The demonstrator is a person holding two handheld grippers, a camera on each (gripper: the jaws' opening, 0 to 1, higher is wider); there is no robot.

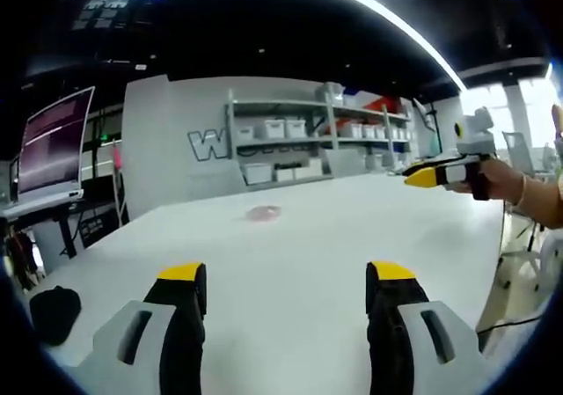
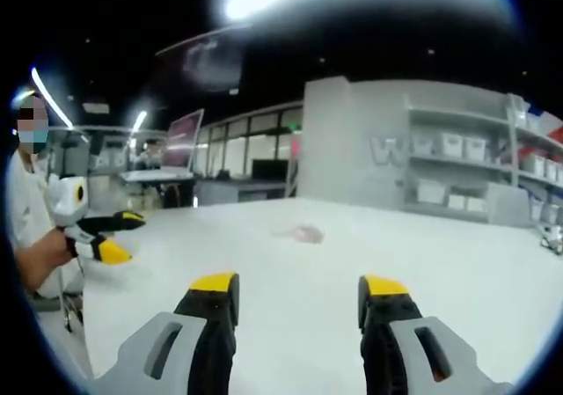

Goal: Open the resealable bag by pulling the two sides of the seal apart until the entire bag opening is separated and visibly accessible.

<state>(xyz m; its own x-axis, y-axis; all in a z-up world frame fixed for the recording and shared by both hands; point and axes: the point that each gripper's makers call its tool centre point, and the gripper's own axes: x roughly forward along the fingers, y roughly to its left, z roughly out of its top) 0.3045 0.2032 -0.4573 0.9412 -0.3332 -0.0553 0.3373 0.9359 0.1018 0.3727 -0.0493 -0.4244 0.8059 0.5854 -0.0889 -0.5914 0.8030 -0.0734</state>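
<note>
The resealable bag lies flat on the white desk, a small pinkish patch well ahead of both grippers and touched by neither. In the left gripper view, the left gripper hovers over the near desk with its jaws spread wide and nothing between them. The right gripper is likewise wide open and empty above the desk, with the bag farther off. Shelves with white bins stand behind the desk.
</note>
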